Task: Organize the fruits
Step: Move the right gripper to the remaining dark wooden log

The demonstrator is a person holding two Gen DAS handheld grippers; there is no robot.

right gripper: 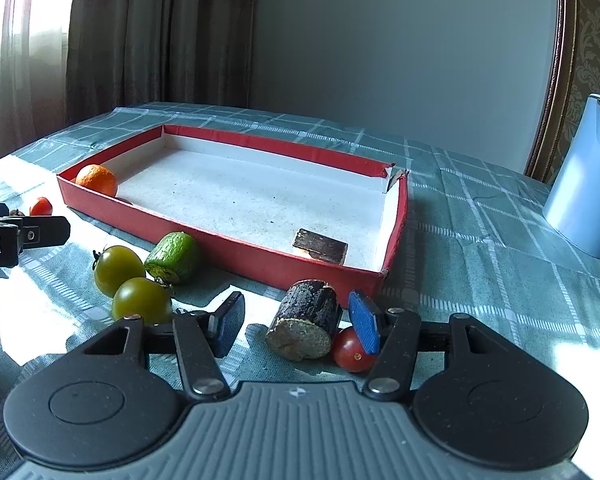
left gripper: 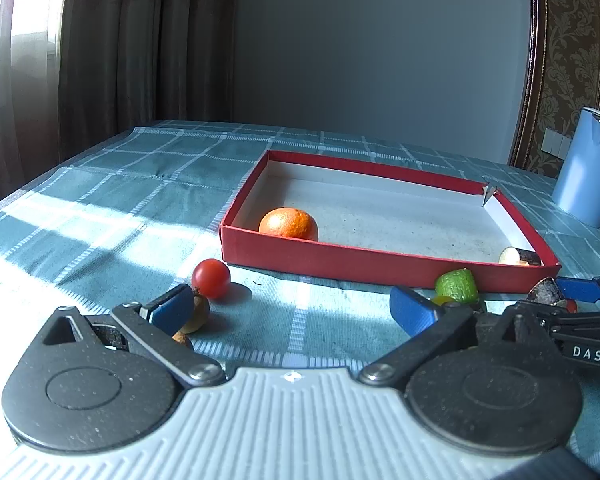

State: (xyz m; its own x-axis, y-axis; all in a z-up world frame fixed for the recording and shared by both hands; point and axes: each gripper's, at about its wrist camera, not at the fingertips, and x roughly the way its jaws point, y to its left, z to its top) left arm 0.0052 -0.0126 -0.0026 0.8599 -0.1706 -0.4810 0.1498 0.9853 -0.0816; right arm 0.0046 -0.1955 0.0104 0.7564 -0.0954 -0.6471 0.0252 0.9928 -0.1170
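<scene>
- Fruits are what we're sorting, and most sit loose on the checked tablecloth [right gripper: 480,216] in front of the red tray [right gripper: 236,246]; only the orange [right gripper: 97,179] and a dark flat piece [right gripper: 320,246] lie inside it so far.
- We've got the right gripper [right gripper: 296,326] low at the tray's near right corner, jaws partly open around the dark-skinned cut chunk [right gripper: 306,322]. Neither pad presses on it yet, so we judge nothing is gripped.
- A red cherry tomato [right gripper: 350,350] is tucked against the right-hand pad [right gripper: 365,326], touching the chunk. As we read it, closing now could pinch or roll it.
- To the left we see two green tomatoes [right gripper: 118,270] and a green cut piece [right gripper: 172,257] close together, just before the tray wall.
- Our left gripper [left gripper: 292,310] hovers wide open over bare cloth, holding nothing, seemingly waiting its turn.
- By its left finger [left gripper: 172,308] sit another red cherry tomato [left gripper: 211,278] and a brownish round fruit [left gripper: 196,314], half hidden.
- The tray's raised wall stands between every loose fruit and its floor, so we'd guess each needs lifting over.
- A blue jug [right gripper: 584,184] stands well apart at the right.
</scene>
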